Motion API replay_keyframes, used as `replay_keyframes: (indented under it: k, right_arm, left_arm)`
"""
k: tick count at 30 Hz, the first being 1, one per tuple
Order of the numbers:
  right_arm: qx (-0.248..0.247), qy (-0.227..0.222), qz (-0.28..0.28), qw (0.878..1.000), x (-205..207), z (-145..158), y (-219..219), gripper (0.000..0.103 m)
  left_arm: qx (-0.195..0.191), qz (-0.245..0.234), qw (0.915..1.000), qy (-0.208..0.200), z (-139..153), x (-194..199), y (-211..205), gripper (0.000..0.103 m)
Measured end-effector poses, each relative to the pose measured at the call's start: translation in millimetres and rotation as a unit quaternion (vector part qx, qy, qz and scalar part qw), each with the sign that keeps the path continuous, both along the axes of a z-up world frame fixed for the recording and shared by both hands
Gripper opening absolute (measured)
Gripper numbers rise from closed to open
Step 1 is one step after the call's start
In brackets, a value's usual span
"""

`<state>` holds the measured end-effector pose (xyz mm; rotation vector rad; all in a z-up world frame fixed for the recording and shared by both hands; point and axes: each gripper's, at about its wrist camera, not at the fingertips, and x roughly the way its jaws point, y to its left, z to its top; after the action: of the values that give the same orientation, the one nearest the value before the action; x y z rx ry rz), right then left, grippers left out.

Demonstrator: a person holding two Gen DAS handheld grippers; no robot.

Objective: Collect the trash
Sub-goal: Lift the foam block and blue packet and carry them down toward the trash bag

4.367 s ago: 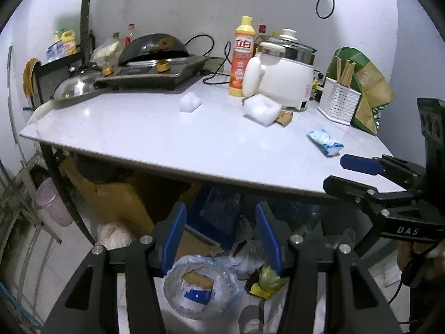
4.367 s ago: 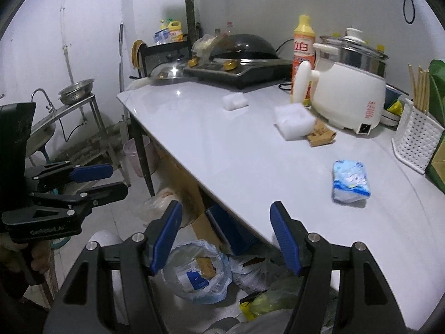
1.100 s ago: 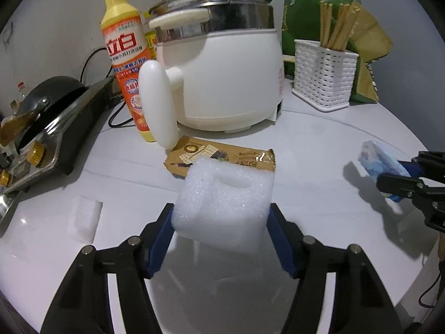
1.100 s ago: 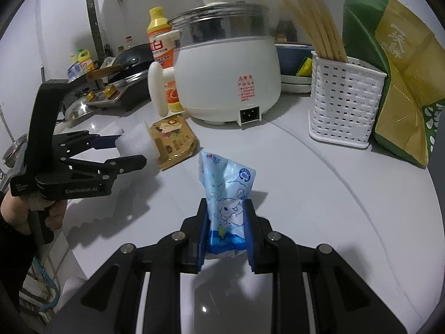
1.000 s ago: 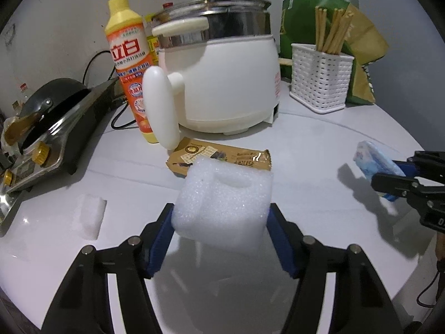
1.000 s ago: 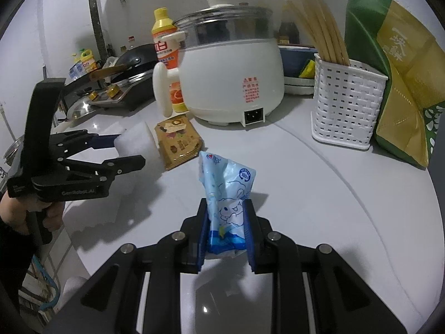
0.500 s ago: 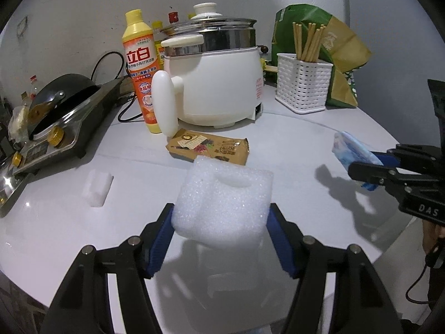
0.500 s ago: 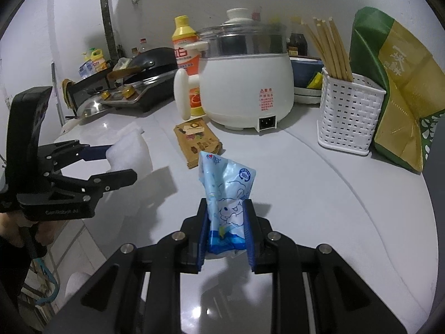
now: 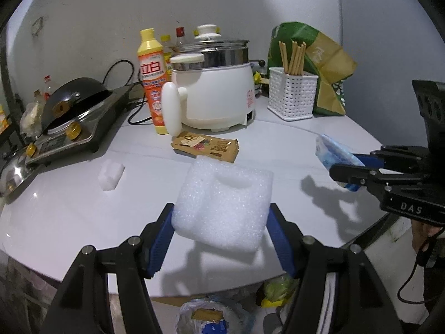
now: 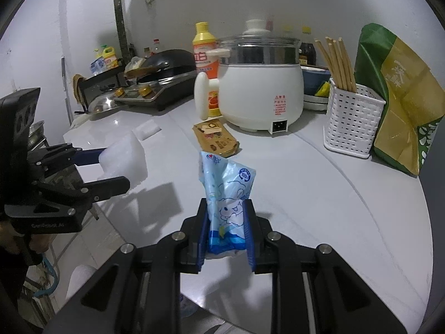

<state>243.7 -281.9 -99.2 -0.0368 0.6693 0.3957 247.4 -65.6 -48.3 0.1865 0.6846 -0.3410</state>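
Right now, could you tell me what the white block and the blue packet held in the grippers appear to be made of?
White block: likely packing foam, matte with a sparkly, grainy cell texture and moulded recesses. Blue packet: thin glossy plastic film, probably, judging by its creases, sheen and printed cartoon.

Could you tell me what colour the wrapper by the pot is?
Brown flat snack wrapper; left wrist view.

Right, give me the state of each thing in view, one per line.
Left gripper: shut on foam block, lifted.
Right gripper: shut on blue packet, lifted.
Brown wrapper: flat on counter.
Small foam piece: on counter.
Cooker: lid on.
Chopstick basket: upright.
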Motion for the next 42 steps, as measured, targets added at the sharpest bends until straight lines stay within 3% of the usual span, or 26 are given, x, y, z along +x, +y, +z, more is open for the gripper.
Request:
replay_keyframes:
  k: [20, 42]
  right_arm:
    - [-0.021, -0.014, 0.051, 0.998, -52, 10, 40, 0.021]
    - [-0.062, -0.017, 0.122, 0.99, -85, 9, 117, 0.021]
  left_arm:
    - [-0.034, 0.036, 0.9988, -0.003, -4, -77, 36, 0.065]
    - [-0.069, 0.094, 0.9931, -0.01, -16, -124, 105, 0.065]
